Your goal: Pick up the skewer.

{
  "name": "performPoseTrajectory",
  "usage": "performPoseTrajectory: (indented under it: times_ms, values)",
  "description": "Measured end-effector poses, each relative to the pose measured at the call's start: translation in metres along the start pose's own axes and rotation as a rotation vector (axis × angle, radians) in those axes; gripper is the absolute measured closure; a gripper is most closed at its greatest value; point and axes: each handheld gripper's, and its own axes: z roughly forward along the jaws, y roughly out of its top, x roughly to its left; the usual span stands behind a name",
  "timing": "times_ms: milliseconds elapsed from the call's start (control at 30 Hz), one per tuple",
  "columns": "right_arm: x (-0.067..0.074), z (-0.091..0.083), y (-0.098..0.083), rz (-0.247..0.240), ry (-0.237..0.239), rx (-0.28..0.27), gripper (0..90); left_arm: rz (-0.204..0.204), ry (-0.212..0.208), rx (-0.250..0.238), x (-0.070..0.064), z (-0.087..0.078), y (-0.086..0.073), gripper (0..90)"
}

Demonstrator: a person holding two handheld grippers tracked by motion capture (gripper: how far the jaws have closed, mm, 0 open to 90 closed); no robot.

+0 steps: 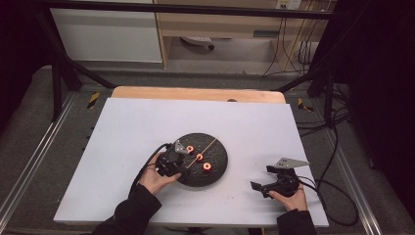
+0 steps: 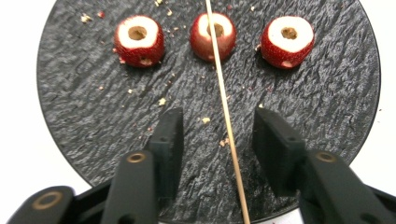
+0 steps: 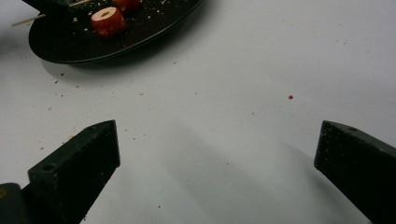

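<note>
A round black slate plate [image 1: 218,149] lies at the table's middle, also seen in the left gripper view [image 2: 84,93]. Three cored red fruits sit on it in a row [image 2: 139,39], [image 2: 201,39], [image 2: 286,41]. A thin wooden skewer [image 2: 233,154] lies across the plate, passing over the middle fruit. My left gripper [image 2: 218,116] hovers low over the plate's near edge. Its jaws straddle the skewer with a gap on both sides, the skewer nearer the right jaw. My right gripper [image 3: 218,133] stands wide open above bare table, right of the plate [image 3: 70,46].
The white table top [image 1: 147,127] has crumbs scattered around the plate. Cables trail from both grippers off the near edge, and a black frame post stands at each far corner. A wooden board edge shows at the table's far side.
</note>
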Motion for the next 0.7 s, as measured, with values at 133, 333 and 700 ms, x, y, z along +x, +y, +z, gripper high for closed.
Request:
performPoseTrajectory:
  times_ms: [133,333,700]
  values:
    - [-0.0002,0.0001,-0.0001,-0.003,-0.001,0.0,0.8,-0.003,-0.004,0.026,-0.0012,0.0025,0.0022,63.0]
    - [0.0,0.0001,-0.0001,-0.001,0.001,-0.001,0.8,-0.005,0.007,0.046,-0.0032,0.0032,0.0034,70.3]
    - [-0.0003,0.0002,-0.0001,-0.004,0.002,0.003,0.8,-0.006,0.025,0.07,-0.0074,0.0044,0.0051,80.3]
